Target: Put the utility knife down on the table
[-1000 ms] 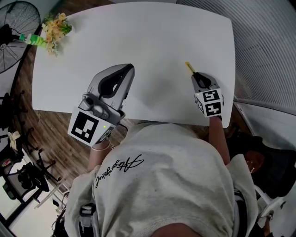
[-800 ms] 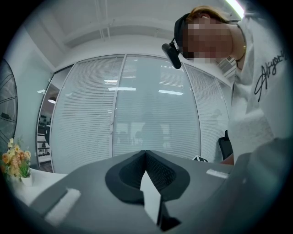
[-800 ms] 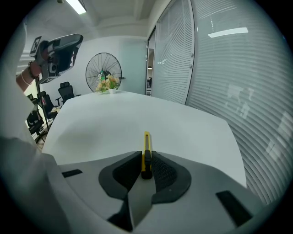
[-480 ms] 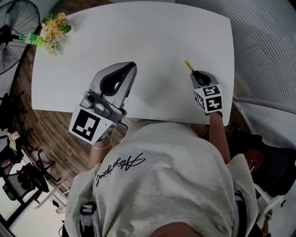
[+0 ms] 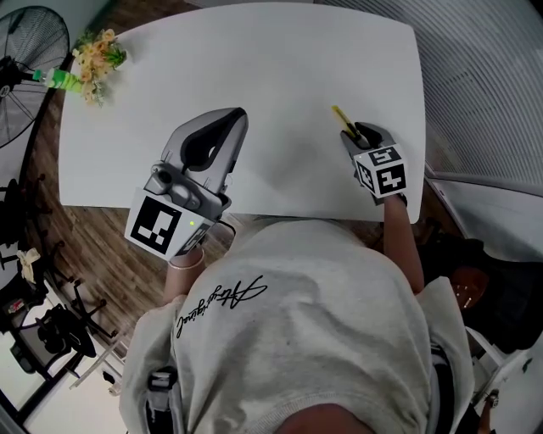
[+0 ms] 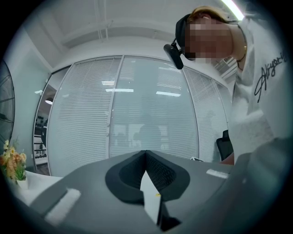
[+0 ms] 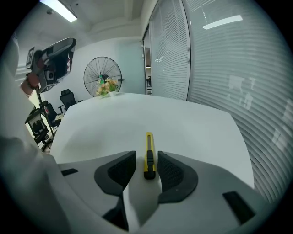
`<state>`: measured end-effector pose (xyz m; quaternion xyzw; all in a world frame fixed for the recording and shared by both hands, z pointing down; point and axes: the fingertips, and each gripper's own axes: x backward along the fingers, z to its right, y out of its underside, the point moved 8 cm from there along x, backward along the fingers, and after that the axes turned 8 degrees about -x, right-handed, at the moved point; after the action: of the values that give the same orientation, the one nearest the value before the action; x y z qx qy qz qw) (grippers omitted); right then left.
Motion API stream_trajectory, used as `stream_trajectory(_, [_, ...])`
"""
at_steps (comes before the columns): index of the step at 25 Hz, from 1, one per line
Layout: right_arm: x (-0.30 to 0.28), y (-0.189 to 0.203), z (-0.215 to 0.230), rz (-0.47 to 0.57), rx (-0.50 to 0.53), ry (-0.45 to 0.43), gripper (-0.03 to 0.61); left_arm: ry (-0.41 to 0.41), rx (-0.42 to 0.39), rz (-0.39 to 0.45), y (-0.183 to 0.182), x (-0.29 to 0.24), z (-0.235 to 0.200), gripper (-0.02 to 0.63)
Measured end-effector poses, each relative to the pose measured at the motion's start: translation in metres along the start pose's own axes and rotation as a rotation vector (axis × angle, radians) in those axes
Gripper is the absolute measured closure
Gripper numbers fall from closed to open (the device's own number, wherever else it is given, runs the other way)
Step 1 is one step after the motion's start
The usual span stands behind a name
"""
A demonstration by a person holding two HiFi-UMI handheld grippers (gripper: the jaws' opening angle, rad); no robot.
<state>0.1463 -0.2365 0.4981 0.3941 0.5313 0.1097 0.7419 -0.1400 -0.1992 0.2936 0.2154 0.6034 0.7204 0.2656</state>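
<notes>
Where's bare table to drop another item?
Whole far half of the table is bare, between the flowers at the far-left corner and the utility knife. Also the middle, between left gripper and knife. Crowded only near-right: right gripper, jaws just opening, straddles the knife.

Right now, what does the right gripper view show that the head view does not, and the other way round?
Only the right gripper view: the right gripper, its jaws apart after just opening, with the yellow utility knife with black slider lying unclamped between them; also a ceiling light strip.
Only the head view: the person's pale sweatshirt with black script, the right gripper's marker cube and the wooden floor.
Both: the knife lying flat on the white table, the yellow flowers and the black standing fan.
</notes>
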Motion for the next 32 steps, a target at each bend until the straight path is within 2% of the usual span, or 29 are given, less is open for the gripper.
stream_trajectory(6, [0.012,-0.001,0.007,0.041,-0.007,0.029,0.399,0.013,-0.006,0.013,-0.003,-0.007,0.004,0.617])
stream_trajectory(32, [0.102,-0.086,-0.024,0.459,0.062,-0.005,0.391,0.071,-0.031,0.051,-0.016,-0.028,0.000,0.617])
